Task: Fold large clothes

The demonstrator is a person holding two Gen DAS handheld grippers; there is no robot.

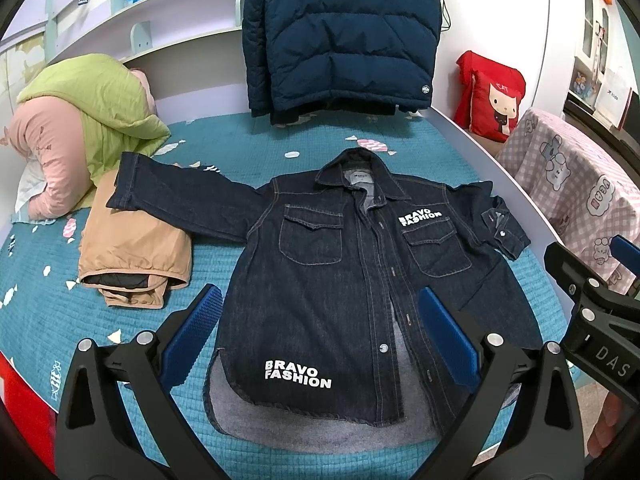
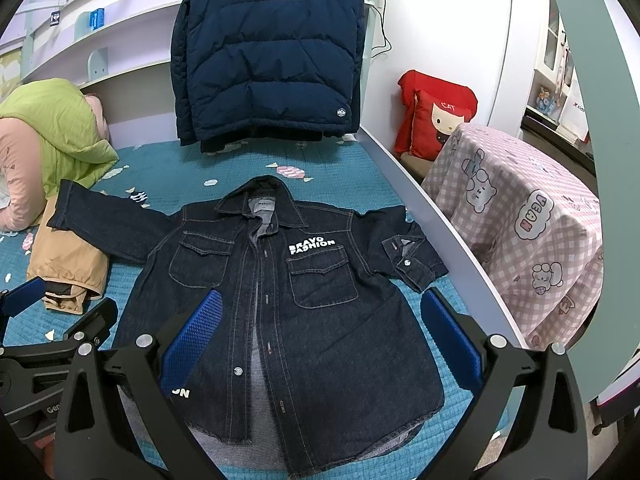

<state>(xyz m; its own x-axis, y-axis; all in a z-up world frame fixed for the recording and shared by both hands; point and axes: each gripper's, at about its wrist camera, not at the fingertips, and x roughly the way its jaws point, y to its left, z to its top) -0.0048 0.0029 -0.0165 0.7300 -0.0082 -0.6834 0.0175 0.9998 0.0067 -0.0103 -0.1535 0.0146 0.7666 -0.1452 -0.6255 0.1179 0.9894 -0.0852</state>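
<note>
A dark denim shirt-jacket [image 1: 332, 264] with white "BRAVO FASHION" print lies face up and spread flat on the teal bed cover; it also shows in the right wrist view [image 2: 288, 300]. Its left sleeve stretches out over a folded tan garment [image 1: 132, 252]; its right sleeve is bent back near the bed edge. My left gripper [image 1: 320, 320] hovers open and empty above the lower hem. My right gripper [image 2: 320, 328] hovers open and empty above the jacket's lower right half; it also appears at the right edge of the left wrist view [image 1: 592, 292].
A navy puffer jacket [image 1: 340, 36] hangs at the head of the bed. A green and pink bundle of clothes [image 1: 80, 120] lies at the left. A pink checked cloth-covered table [image 2: 520, 232] and a red cat cushion [image 2: 436, 120] stand beyond the bed's white right edge [image 2: 448, 224].
</note>
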